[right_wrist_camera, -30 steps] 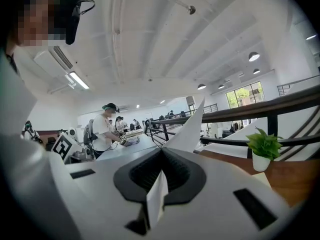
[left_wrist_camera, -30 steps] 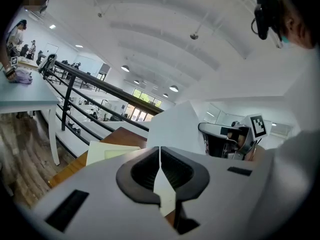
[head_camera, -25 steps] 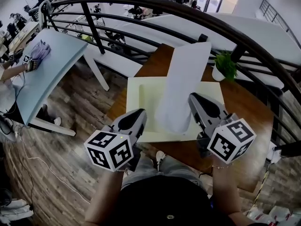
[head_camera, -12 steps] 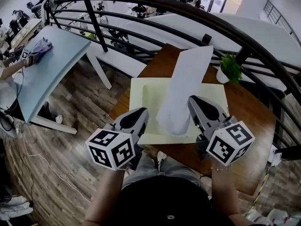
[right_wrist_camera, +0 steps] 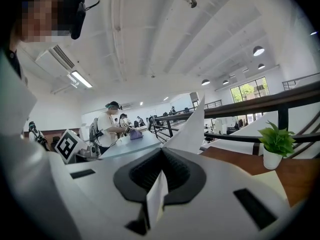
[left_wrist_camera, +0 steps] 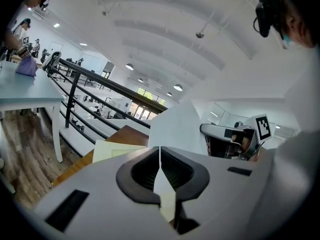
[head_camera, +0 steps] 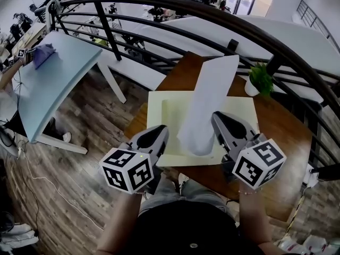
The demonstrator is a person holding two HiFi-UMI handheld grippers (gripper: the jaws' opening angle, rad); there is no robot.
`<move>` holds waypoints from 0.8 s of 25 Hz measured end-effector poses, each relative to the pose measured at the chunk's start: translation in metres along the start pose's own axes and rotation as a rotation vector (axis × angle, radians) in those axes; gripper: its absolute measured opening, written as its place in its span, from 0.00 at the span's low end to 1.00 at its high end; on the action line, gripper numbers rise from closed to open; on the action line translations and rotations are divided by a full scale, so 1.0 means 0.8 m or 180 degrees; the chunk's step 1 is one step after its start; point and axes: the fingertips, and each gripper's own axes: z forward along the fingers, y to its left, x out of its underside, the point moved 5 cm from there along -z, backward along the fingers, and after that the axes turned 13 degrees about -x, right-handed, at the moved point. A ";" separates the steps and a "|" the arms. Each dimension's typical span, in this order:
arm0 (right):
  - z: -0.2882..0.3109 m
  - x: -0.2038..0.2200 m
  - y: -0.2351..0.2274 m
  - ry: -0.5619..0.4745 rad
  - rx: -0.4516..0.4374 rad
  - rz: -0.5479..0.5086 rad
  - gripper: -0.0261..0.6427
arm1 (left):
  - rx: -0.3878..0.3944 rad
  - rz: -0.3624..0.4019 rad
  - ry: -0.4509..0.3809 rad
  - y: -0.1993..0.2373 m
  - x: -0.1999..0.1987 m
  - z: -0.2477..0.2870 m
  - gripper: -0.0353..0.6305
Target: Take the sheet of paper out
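The sheet of paper point(head_camera: 210, 97) stands up off the table in a loose curl, its top leaning toward the black railing point(head_camera: 212, 12). Its lower right edge is caught in the right gripper point(head_camera: 218, 122), whose jaws are clamped on it. Under it a cream folder point(head_camera: 164, 105) lies flat on the brown wooden table point(head_camera: 279, 137). The left gripper point(head_camera: 158, 136) has its jaws pressed together over the folder's near left edge; I cannot tell whether they pinch it. A small potted plant point(head_camera: 257, 76) sits just beyond the folder's far right corner.
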 end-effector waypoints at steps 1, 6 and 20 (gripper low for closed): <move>0.001 0.001 0.001 0.0014 -0.0012 -0.0006 0.08 | -0.0002 0.0010 0.0016 0.001 0.001 0.000 0.09; 0.000 0.002 0.004 0.0053 -0.0018 -0.0031 0.08 | -0.0005 0.0002 0.0057 0.006 0.006 0.001 0.09; 0.002 0.003 0.007 0.0110 -0.0085 -0.0008 0.08 | 0.0001 0.0005 0.0162 0.011 0.014 0.004 0.09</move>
